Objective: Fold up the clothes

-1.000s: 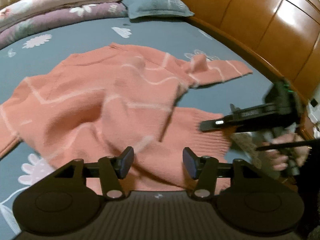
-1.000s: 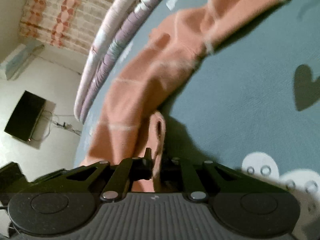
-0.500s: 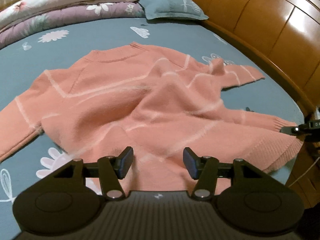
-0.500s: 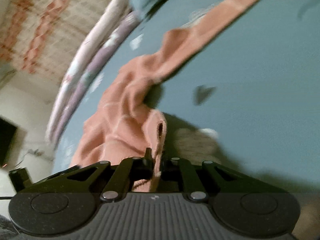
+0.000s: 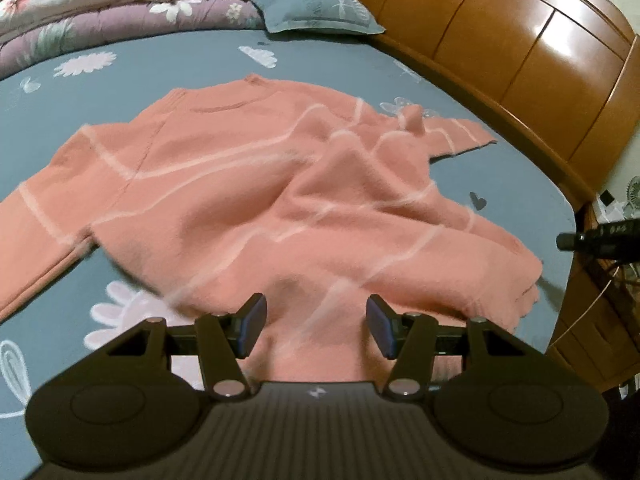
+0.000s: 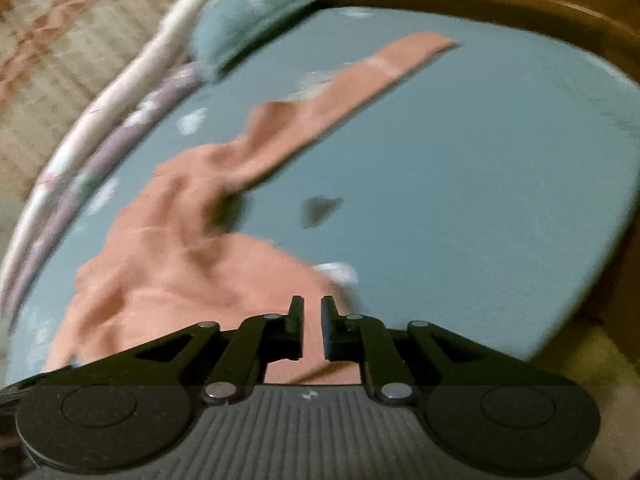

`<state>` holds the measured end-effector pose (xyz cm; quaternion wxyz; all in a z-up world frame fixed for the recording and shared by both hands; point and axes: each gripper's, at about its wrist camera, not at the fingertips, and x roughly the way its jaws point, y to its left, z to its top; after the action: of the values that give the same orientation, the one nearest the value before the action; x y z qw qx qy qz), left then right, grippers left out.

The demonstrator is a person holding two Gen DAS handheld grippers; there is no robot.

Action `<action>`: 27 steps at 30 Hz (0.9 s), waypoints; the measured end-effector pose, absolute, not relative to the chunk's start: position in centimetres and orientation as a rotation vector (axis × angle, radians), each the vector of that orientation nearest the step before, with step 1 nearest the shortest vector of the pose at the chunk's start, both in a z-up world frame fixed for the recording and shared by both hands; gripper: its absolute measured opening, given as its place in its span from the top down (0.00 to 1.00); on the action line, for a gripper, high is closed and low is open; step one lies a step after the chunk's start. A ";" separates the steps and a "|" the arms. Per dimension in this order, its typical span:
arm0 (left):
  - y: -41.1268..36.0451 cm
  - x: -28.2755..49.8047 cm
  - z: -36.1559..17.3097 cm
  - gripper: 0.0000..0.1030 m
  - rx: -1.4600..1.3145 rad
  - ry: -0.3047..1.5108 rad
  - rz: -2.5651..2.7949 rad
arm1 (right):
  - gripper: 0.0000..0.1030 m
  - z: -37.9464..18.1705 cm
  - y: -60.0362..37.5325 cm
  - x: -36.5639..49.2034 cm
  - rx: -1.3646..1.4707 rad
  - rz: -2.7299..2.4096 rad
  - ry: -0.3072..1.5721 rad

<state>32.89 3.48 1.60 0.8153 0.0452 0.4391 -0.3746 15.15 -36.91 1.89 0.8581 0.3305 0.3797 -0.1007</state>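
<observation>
Left wrist view: a salmon-pink sweater [image 5: 248, 200] with pale stripes lies rumpled on the blue-grey bedsheet [image 5: 120, 76], one sleeve stretched to the left edge, the other toward the wooden headboard [image 5: 520, 60]. Folded quilts [image 5: 100, 12] and a pillow [image 5: 316, 4] sit at the far side. The left gripper [image 5: 316, 326] hangs over the sweater's near hem, jaws spread wide, holding nothing. In the blurred right wrist view, the right gripper [image 6: 312, 328] hovers over the sweater's edge, jaws parted by a narrow gap, gripping nothing.
</observation>
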 end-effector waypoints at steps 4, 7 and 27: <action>4.9 33.4 1.4 0.41 0.072 0.968 -0.793 | 0.68 3.5 -32.4 18.8 0.563 -0.045 0.838; 5.4 33.5 0.8 0.40 0.063 0.997 -0.763 | 0.55 4.3 -29.1 21.4 0.444 0.096 0.860; 6.1 24.3 2.3 0.35 -0.195 0.966 -0.268 | 0.23 0.6 -17.8 31.0 -0.215 0.631 0.831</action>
<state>24.30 6.14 2.28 0.8724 -0.0931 0.4624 -0.1282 30.98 -17.80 0.57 0.8615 -0.1024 0.3961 0.3008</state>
